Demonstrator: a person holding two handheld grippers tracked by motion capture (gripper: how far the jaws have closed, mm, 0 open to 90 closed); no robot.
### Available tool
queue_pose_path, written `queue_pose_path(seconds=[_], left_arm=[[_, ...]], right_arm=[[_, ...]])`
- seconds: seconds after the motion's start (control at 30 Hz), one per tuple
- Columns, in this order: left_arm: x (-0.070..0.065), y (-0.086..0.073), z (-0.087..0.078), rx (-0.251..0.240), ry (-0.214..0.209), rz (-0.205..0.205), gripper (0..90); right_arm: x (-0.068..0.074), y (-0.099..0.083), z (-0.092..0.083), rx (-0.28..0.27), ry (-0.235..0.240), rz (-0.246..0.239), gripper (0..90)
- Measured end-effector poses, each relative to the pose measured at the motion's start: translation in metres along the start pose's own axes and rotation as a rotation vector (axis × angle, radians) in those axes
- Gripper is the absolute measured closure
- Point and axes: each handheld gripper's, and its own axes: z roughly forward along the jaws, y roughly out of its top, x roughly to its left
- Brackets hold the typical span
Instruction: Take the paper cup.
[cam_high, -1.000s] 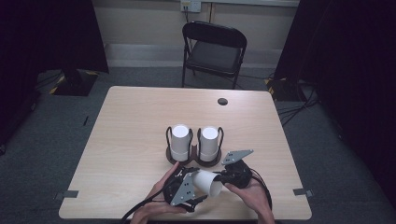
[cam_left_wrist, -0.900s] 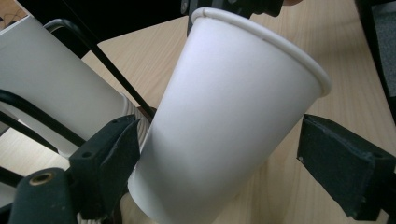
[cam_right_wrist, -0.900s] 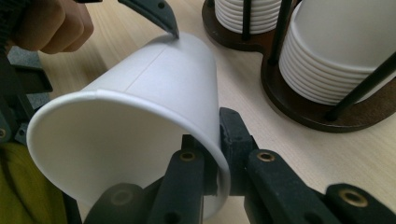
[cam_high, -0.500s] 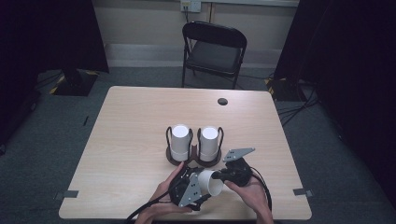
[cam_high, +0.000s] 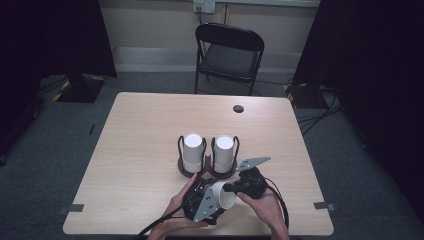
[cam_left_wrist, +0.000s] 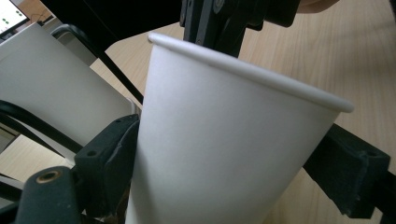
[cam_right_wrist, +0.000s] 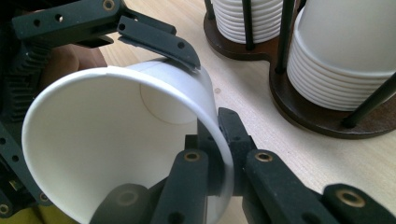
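The left gripper (cam_high: 204, 200) has its two black jaws closed around the body of a white tapered paper cup (cam_high: 222, 195), one pad on each side of the wall, as the left gripper view shows. The right gripper (cam_high: 235, 189) is clamped on that same cup's rim, one jaw inside the mouth and one outside, pinching the thin wall. The cup sits at the near edge of the light wooden table (cam_high: 140, 150), just in front of the dark wooden two-post cup holder (cam_high: 207, 172) with its two stacks of white cups.

The risk here is crushing: paper this thin likely buckles if either grip tightens, and if the hands pull apart or twist against each other, the rim could crease or tear. A loosened grip on one side could let the cup swing.

The cup lies tilted on its side, long axis running roughly left to right, mouth pointing right toward the right gripper and base toward the left.
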Motion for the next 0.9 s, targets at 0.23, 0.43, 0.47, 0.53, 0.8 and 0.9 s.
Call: queue_pose_path(seconds=[0.23, 0.43, 0.47, 0.53, 0.8, 0.9], left_arm=[[-0.006, 0.003, 0.001, -0.023, 0.013, -0.014, 15.6], [-0.007, 0.005, 0.001, -0.028, 0.025, 0.004, 18.5], [-0.007, 0.005, 0.001, -0.023, 0.019, 0.007, 18.4], [-0.008, 0.006, 0.003, -0.017, 0.028, 0.010, 18.5], [-0.008, 0.005, 0.003, -0.016, 0.022, -0.010, 19.3], [-0.004, 0.005, 0.002, -0.025, 0.009, -0.044, 20.5]], right_arm=[[0.003, 0.002, 0.004, 0.010, -0.001, 0.025, 89.1], [0.003, 0.002, 0.007, 0.033, -0.012, 0.038, 88.9], [0.003, 0.002, 0.007, 0.032, -0.013, 0.039, 88.9], [0.004, 0.002, 0.008, 0.043, -0.010, 0.042, 88.8], [0.007, 0.002, 0.010, 0.046, -0.008, 0.043, 88.5], [0.005, 0.002, 0.010, 0.034, -0.001, 0.052, 88.1]])
